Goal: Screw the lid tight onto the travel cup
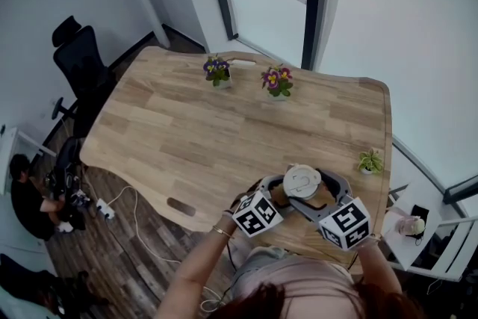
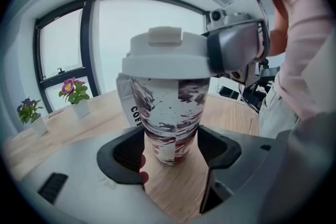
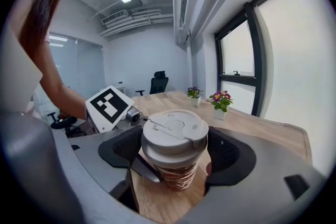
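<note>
Head view, left to right:

- Upper left: black office chair (image 1: pixel 82 60) on the floor.
- Lower left edge: a person (image 1: pixel 26 194) down on the floor, beside the table.
- Middle of the frame: the wooden table (image 1: pixel 187 131).
- Top centre, at the table's far edge: a purple flower pot (image 1: pixel 217 71) and a pink flower pot (image 1: pixel 277 81), side by side and apart.
- Lower centre, near the table's front edge: the travel cup (image 2: pixel 168 113), upright, with the white lid (image 1: pixel 302 179) sitting on top.

Left gripper (image 2: pixel 170 147) comes in from the lower left. In the left gripper view its jaws are clamped low on the cup's patterned body, with dark pads touching both sides just above the base. The base rests on the wood.

Right gripper (image 3: pixel 175 149) comes in from the lower right. In the right gripper view its jaws are closed on the lid, one pad pressed to each side of the rim. In the left gripper view, one of its jaws shows against the lid's right edge.

The marker cubes of both grippers sit at the bottom of the head view, either side of the cup.

Right edge of the table: small green plant (image 1: pixel 369 160), well apart from the cup.
</note>
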### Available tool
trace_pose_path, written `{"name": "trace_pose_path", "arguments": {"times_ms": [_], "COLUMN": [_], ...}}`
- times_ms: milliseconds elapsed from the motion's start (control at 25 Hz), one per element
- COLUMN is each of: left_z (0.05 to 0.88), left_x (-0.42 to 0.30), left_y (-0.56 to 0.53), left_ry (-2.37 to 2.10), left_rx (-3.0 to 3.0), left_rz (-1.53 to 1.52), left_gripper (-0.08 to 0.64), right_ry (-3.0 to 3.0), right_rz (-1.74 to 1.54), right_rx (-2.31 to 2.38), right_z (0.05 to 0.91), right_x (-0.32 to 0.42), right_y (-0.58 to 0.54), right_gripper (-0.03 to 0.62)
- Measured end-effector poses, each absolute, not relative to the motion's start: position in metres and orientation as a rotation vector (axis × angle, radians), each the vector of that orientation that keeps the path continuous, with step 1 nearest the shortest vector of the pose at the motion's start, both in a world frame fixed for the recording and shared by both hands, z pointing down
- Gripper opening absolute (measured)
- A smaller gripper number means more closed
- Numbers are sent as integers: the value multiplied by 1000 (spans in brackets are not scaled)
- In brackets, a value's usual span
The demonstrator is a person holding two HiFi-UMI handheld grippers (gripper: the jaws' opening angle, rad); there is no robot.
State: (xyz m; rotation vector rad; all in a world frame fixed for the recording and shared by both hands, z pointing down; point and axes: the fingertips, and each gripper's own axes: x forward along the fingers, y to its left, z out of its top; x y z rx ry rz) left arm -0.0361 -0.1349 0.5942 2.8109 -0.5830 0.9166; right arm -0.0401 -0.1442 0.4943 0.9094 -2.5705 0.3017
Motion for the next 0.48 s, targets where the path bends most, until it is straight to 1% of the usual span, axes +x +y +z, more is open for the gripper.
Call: {"name": "trace_pose_path", "arguments": {"times_ms": [160, 480], "left_z": [593, 593], "left_x": [-35, -33], "left_y": [-135, -135], "left_ry": [-536, -692], "left_rx": [2825, 2789], "left_rz": [967, 956], "left_gripper": [314, 311], "right_ry": [-2588, -2548], "right_rz": [371, 364], "right_rx": [829, 1112], "right_z": [496, 495], "right_x": [-39, -34], "right_y": [-144, -144], "right_gripper": [351, 351]}}
